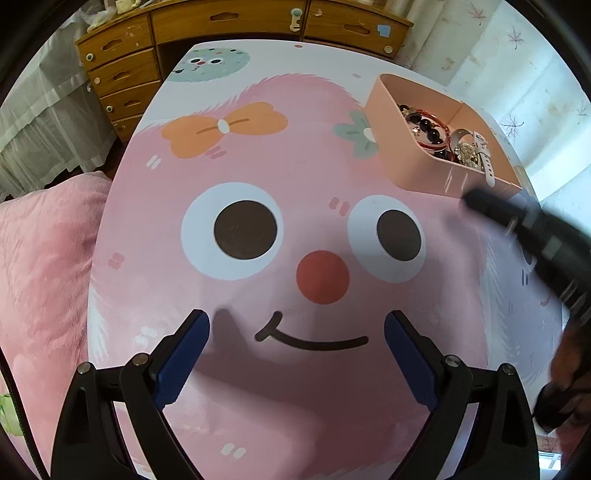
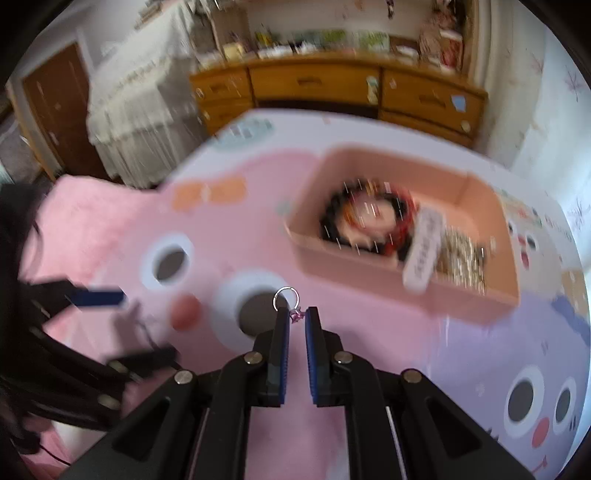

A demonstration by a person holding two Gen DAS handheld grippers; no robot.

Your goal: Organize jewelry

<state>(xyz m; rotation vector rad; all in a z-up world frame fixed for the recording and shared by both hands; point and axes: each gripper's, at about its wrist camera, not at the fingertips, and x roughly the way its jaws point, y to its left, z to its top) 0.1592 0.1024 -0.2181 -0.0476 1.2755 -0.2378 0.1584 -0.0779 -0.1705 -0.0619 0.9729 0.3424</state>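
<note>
1. A wooden dresser [image 1: 229, 22] with rows of drawers is standing at the back of the room, with pale lace curtains [image 1: 40, 110] hanging to its left and a pink fluffy blanket [image 1: 40, 266] lying beside the table.
2. The table [image 1: 295, 177] is wearing a pink cartoon-face cover, with big round eyes, a red nose and a curved smile showing.
3. A pink organizer box [image 1: 406, 162] is sitting on the far right part of the table; a divider is splitting it into compartments.
4. Inside it, a red bracelet [image 1: 434, 129] and dark beads are lying in the far compartment, while a white watch [image 1: 484, 155] and sparkly pieces are lying in the nearer one.
5. The right gripper [image 2: 295, 317] is hovering above the table, nearer than the box, its blue pads nearly pressed together and pinching a silver ring [image 2: 286, 301] with a pink stone; the band is sticking up past the tips.
6. The left gripper [image 1: 297, 325] is hanging over the smiling mouth, its fingers spread wide with nothing between them.
7. The right wrist view is blurring heavily, so finer detail in the box cannot be told there.
</note>
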